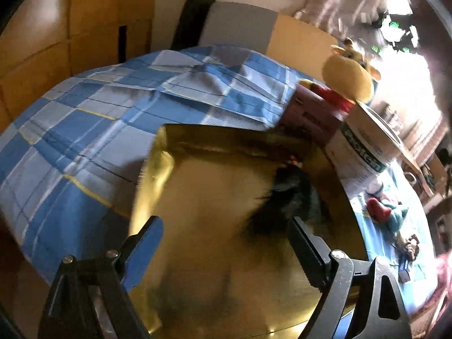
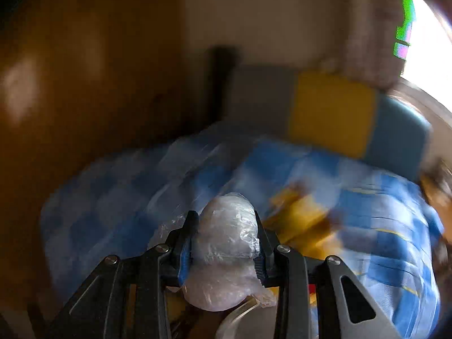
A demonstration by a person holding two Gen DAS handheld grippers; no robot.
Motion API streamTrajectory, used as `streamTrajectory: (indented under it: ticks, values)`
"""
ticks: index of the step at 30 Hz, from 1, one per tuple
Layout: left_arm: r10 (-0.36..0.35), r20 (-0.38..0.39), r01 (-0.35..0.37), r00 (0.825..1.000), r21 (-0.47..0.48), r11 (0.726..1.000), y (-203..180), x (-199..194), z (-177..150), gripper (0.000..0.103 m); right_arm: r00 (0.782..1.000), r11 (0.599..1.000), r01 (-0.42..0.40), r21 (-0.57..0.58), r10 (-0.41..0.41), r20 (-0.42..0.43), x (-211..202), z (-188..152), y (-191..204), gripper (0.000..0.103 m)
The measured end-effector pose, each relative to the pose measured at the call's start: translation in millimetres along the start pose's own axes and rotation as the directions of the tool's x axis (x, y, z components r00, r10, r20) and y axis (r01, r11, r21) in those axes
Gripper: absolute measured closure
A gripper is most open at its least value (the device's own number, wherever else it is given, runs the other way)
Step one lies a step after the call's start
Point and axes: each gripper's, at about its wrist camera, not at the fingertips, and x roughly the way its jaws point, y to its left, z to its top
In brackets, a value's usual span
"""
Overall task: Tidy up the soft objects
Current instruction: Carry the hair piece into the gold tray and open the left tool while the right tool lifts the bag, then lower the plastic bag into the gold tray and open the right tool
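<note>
Two views blurred, left hand-held gripper (image 1: 223, 243) spread, right hand-held gripper (image 2: 224, 234) clamping plastic-wrapped bundle (image 2: 226, 243).

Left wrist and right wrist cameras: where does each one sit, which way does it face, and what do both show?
Left wrist: sits on the left gripper, looks down along its open fingers into a cardboard box holding a black plush toy on the bed.
Right wrist: sits on the right gripper, looks down along its fingers, shut on a plastic-wrapped white bundle.
Both show: the blue checked bedsheet and the grey and yellow headboard.
</note>
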Motion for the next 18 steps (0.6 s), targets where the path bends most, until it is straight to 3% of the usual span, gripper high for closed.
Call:
streamTrajectory:
  ticks: [2,5,10,13,16,18]
  values:
    - [0.025,0.004,-0.025,1.000,-0.021,0.999,10,-3,1,0.013,0.993,0.996,-0.035,-0.077,0.027,-0.112,22,-35,32,0.068]
    - [0.042,0.009,-0.041,0.999,-0.052,0.998,22,-6,-1,0.013,0.966,0.985,-0.051,-0.162,0.007,-0.257,47,-87,63,0.068]
    - [0.050,0.003,-0.049,0.999,-0.062,0.997,25,-10,-7,0.013,0.916,0.983,-0.052,-0.178,-0.024,-0.401,73,-152,69,0.067]
    - [0.049,0.009,-0.049,0.999,-0.044,0.998,16,-14,-11,0.011,0.910,0.987,-0.015,-0.163,-0.054,-0.411,81,-168,64,0.064]
    - [0.047,0.028,-0.047,0.998,-0.005,0.999,4,-21,-16,0.010,0.922,0.993,-0.003,-0.115,-0.042,-0.386,76,-174,56,0.057]
    - [0.043,0.033,-0.043,0.999,0.013,0.999,-1,-24,-18,0.010,0.931,0.996,-0.005,-0.090,-0.029,-0.363,68,-177,54,0.042]
